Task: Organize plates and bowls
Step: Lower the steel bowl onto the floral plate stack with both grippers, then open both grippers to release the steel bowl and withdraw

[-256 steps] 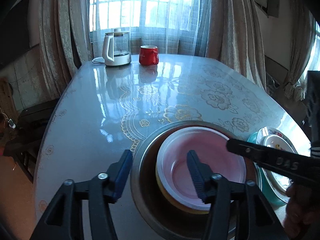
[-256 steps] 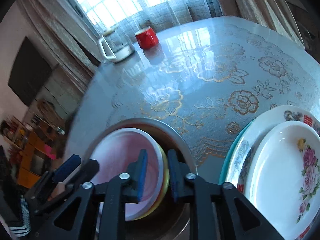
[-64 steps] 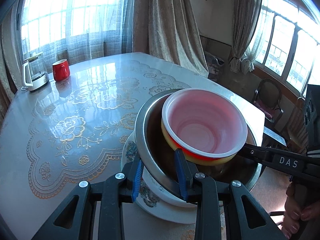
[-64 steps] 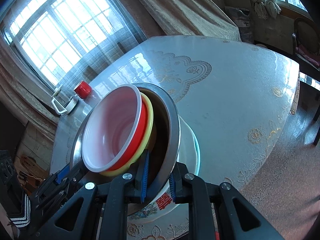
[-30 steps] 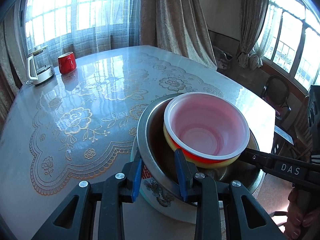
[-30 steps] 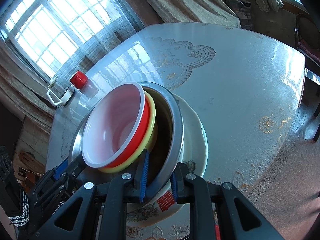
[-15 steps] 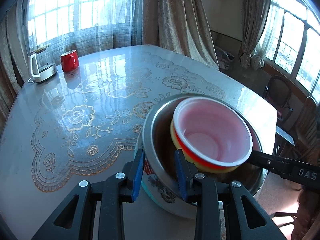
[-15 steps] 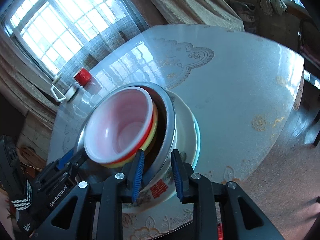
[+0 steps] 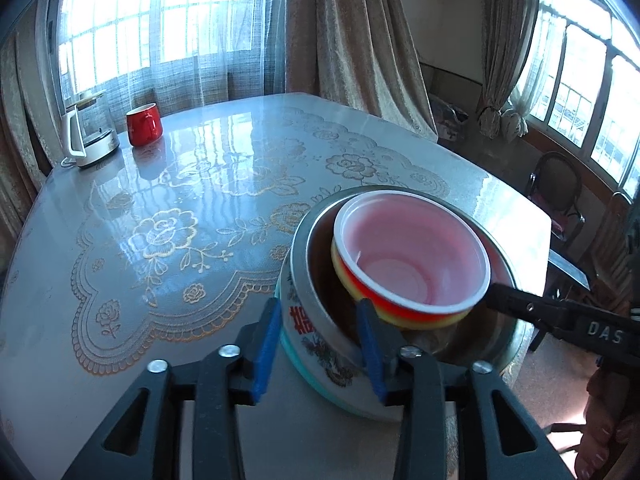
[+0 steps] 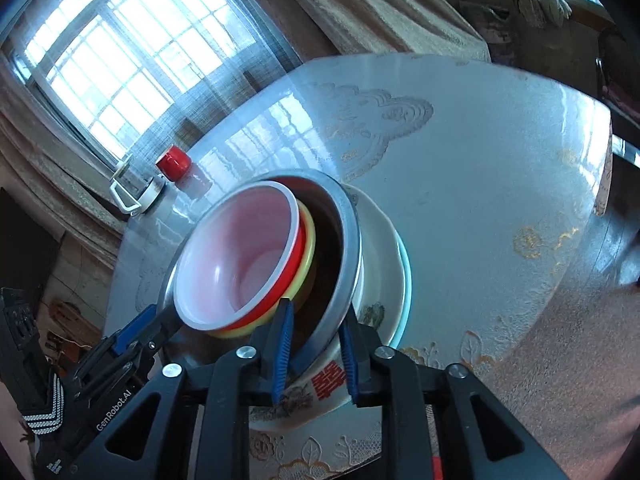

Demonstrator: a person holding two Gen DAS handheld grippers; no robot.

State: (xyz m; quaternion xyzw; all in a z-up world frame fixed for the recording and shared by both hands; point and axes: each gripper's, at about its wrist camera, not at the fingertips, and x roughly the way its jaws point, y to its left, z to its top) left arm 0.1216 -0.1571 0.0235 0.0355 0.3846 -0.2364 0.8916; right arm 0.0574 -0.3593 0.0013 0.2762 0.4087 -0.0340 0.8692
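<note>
A steel bowl [image 9: 304,264] [image 10: 348,248] sits on a stack of patterned plates [image 9: 316,344] [image 10: 384,280] near the table's edge. Inside it nest a red bowl [image 9: 412,272] [image 10: 240,264] and a yellow bowl [image 9: 436,320] [image 10: 310,248]. My left gripper [image 9: 318,342] is open, its jaws standing either side of the steel bowl's near rim. My right gripper [image 10: 314,348] is open too, its jaws straddling the opposite rim. Each gripper shows in the other's view, the right one in the left wrist view [image 9: 560,320] and the left one in the right wrist view [image 10: 132,332].
A red mug [image 9: 144,124] [image 10: 173,164] and a glass kettle [image 9: 90,136] [image 10: 132,192] stand at the table's far end by the window. The glass-topped table [image 9: 180,200] carries a lace pattern. A chair [image 9: 556,188] stands off to the right.
Both grippers carried the steel bowl with its nested bowls onto the plate stack, set it down, then opened their jaws off the rim within the last half second.
</note>
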